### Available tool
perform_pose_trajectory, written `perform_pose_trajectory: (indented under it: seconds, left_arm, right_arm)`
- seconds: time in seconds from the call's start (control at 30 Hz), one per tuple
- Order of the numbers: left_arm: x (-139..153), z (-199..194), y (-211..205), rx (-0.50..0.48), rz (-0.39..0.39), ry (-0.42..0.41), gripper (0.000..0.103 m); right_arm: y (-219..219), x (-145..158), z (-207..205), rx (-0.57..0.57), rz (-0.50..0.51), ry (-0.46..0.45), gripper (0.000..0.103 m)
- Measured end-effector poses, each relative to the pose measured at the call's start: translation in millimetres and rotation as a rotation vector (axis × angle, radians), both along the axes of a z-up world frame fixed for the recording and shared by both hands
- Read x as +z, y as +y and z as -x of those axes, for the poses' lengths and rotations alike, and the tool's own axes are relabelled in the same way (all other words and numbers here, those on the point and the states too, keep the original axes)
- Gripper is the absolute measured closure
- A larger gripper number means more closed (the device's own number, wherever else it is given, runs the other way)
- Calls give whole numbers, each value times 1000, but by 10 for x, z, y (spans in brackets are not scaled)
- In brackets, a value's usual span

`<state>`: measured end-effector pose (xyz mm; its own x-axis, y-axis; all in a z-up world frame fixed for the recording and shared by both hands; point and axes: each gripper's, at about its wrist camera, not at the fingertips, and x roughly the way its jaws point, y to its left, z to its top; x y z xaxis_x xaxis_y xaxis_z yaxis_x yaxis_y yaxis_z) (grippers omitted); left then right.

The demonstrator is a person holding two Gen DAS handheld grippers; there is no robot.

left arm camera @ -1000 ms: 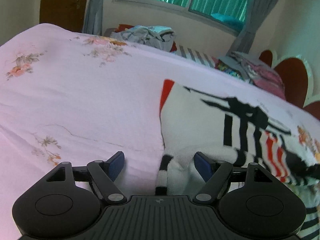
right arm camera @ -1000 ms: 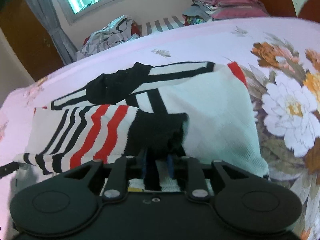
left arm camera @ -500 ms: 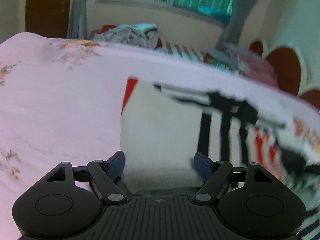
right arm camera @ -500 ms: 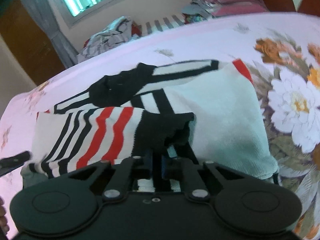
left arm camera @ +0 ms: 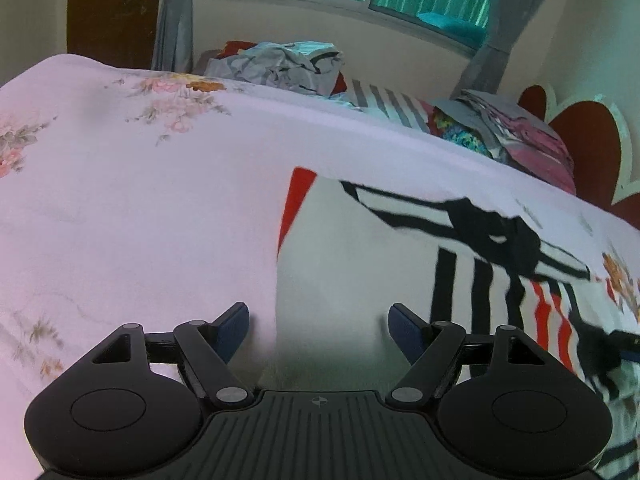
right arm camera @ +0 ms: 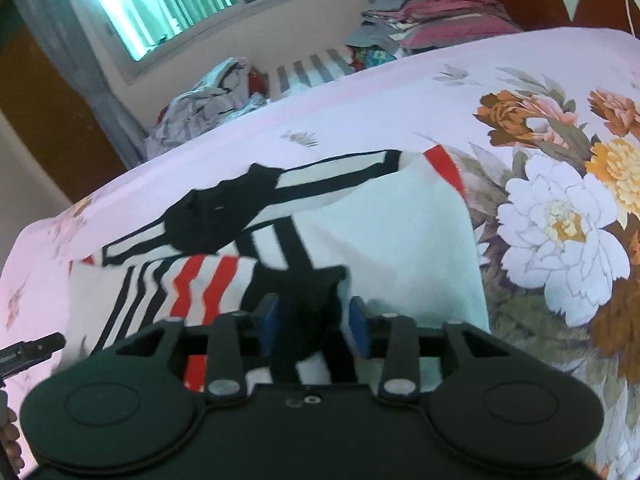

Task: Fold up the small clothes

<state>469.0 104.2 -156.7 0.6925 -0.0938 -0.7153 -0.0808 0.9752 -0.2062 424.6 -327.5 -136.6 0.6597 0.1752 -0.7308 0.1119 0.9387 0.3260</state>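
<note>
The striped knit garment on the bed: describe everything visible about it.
The striped knit garment is a small, soft-looking white top with black bands, red-and-black stripes on its folded-over part and a red corner. It lies partly folded on the pink floral bedsheet. The right gripper, jaws parted, straddles a black fold. The left gripper is open over the plain white edge.
</note>
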Motion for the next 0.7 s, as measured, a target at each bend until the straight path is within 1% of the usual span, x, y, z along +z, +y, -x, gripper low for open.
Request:
perform_pose_trajectory:
  seconds: [0.03, 0.17, 0.2, 0.23, 0.3, 0.33, 0.43, 0.47, 0.53, 0.6, 0.63, 0.67, 0.7]
  left_arm:
    - [-11, -46, -10, 4, 0, 1, 27]
    - [-41, -256, -4, 29, 13, 4, 27]
    - [-47, -329, 3, 43, 13, 4, 27]
    - [-53, -376, 12, 52, 15, 3, 27]
    - [-85, -516, 14, 66, 15, 10, 27]
    - [-107, -571, 3, 67, 8, 16, 27]
    - [-185, -732, -48, 62, -19, 30, 27]
    - [-211, -767, -67, 60, -31, 31, 27]
    - [-259, -822, -99, 61, -61, 27, 27]
    - [-290, -842, -123, 69, -75, 17, 27]
    - [-295, -844, -130, 71, -82, 10, 27]
    - [-301, -851, -140, 74, -88, 5, 27]
    - [-303, -853, -142, 76, -88, 2, 27]
  right_arm:
    - [3, -24, -33, -4, -4, 5, 51]
    - [57, -128, -163, -11, 18, 28, 52]
    - [81, -141, -193, -8, 31, 30, 55]
    - [104, -145, -202, -2, 41, 27, 66]
    - [159, -146, -225, 17, 54, 25, 74]
    - [179, -148, -234, 27, 57, 25, 82]
    - [245, -121, -237, 57, 88, 10, 94]
    - [268, -94, -224, 73, 107, -8, 96]
    - [294, -34, -202, 88, 138, -41, 97]
    - [306, 22, -170, 83, 214, -83, 98]
    - [303, 3, -176, 70, 262, -83, 99]
    - [274, -63, -207, 55, 294, -53, 101]
    - [206, -158, -252, 43, 276, -8, 102]
